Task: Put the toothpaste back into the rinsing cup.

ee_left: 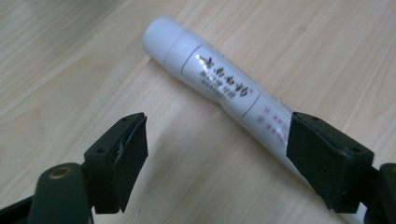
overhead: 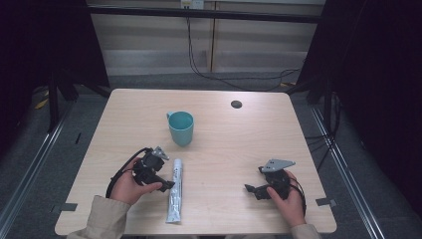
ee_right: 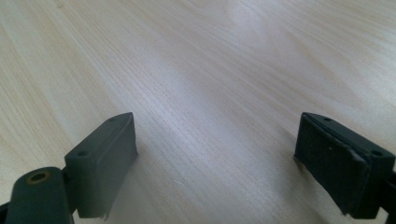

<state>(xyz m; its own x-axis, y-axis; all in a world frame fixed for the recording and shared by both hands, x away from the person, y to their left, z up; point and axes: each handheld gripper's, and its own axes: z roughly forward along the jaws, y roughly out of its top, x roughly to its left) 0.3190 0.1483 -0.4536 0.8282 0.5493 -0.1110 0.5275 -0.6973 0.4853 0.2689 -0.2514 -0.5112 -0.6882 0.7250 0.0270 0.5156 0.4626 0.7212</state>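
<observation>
The white tube [overhead: 175, 190] lies flat on the wooden table [overhead: 224, 149] near its front edge, cap end pointing to twelve o'clock. The left gripper [overhead: 166, 184] sits just at its nine o'clock, jaws spread, one pad over the tube's body, nothing clamped. Toward three o'clock, the right gripper [overhead: 250, 188] rests with jaws wide over bare wood. Farther off at twelve o'clock stands a teal mug [overhead: 181, 128].

table [overhead: 224, 149]: light wood | on it: tube [overhead: 175, 191], teal cup [overhead: 181, 128]
</observation>
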